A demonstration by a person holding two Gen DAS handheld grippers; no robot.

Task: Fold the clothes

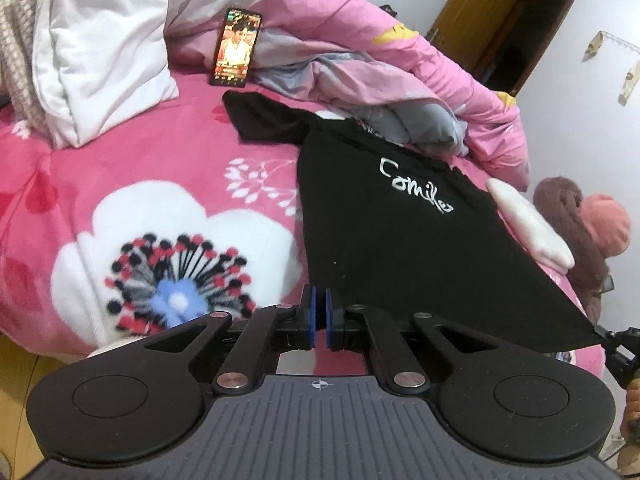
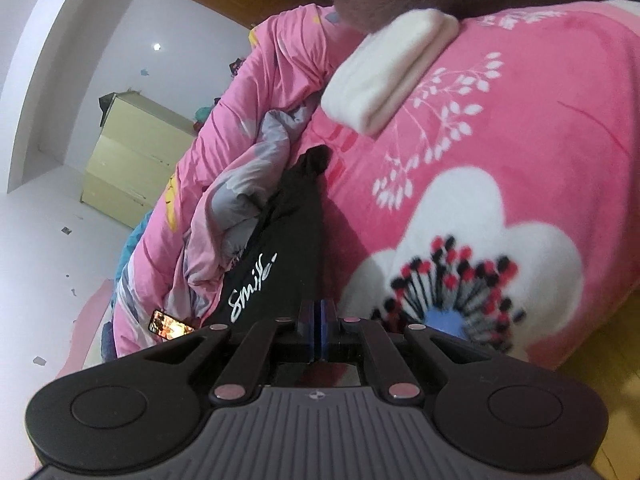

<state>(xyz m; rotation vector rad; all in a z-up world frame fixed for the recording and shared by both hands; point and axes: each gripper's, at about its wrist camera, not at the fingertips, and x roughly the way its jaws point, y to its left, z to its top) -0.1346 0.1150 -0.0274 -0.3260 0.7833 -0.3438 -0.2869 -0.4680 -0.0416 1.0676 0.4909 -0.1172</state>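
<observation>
Pink floral bedspread (image 1: 168,152), crumpled pink duvet (image 1: 400,60), white walls, wooden door (image 1: 472,12)

Pink floral bed (image 1: 120,168) bears black T-shirt (image 1: 384,216), phone (image 1: 236,48), pillow (image 1: 100,40), quilt (image 1: 360,40).

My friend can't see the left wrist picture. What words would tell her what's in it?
The left gripper is shut on the hem of a black T-shirt with white writing, stretched over a pink flowered blanket. A lit phone leans on a pink quilt behind.
</observation>
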